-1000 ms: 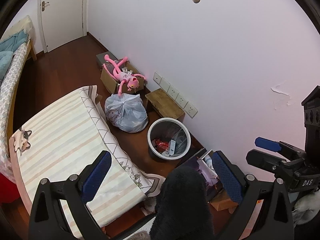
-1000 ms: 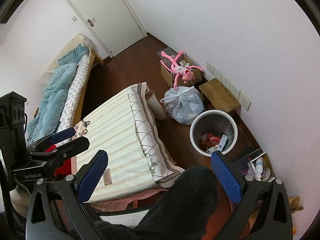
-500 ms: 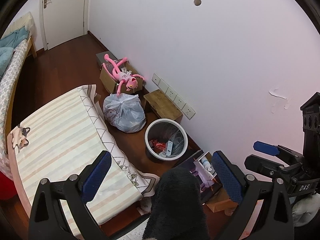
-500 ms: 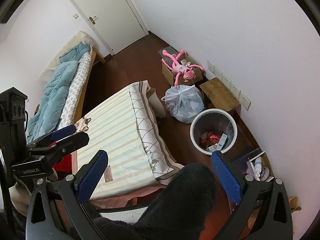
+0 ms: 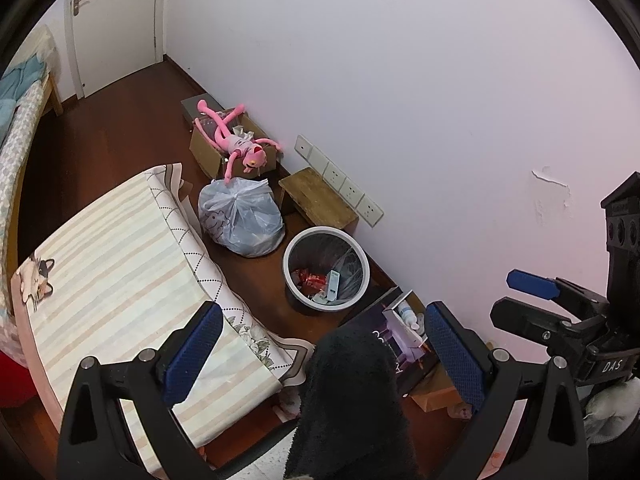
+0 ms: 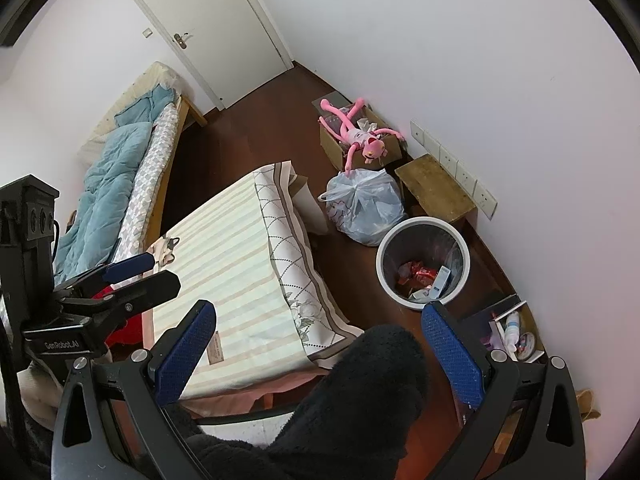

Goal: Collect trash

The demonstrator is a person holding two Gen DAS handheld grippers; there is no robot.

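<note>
A round white-rimmed trash bin [image 5: 362,258] [image 6: 384,272] stands on the dark wood floor by the wall, lined with a clear bag and holding red wrappers [image 5: 310,279] and other litter. A tied pale plastic bag [image 5: 240,216] [image 6: 362,206] sits beside it. My left gripper [image 5: 322,344] is open and empty, high above the floor. My right gripper [image 6: 318,340] is open and empty too. Each gripper also shows in the other's view: the right one [image 5: 532,300], the left one [image 6: 140,272]. A black fuzzy sleeve [image 5: 352,408] [image 6: 352,400] fills the lower middle.
A table under a striped cloth [image 5: 112,272] [image 6: 236,264] stands left of the bin. A wooden stool [image 5: 316,200], a cardboard box with a pink plush toy [image 5: 236,144], a box of toiletries [image 6: 512,330], a bed with a blue quilt [image 6: 108,176] and a white door [image 6: 216,20] are around.
Both cameras have shifted a little; in the left wrist view the bin, bag and table have slid slightly left and down. Both grippers stay open and empty.
</note>
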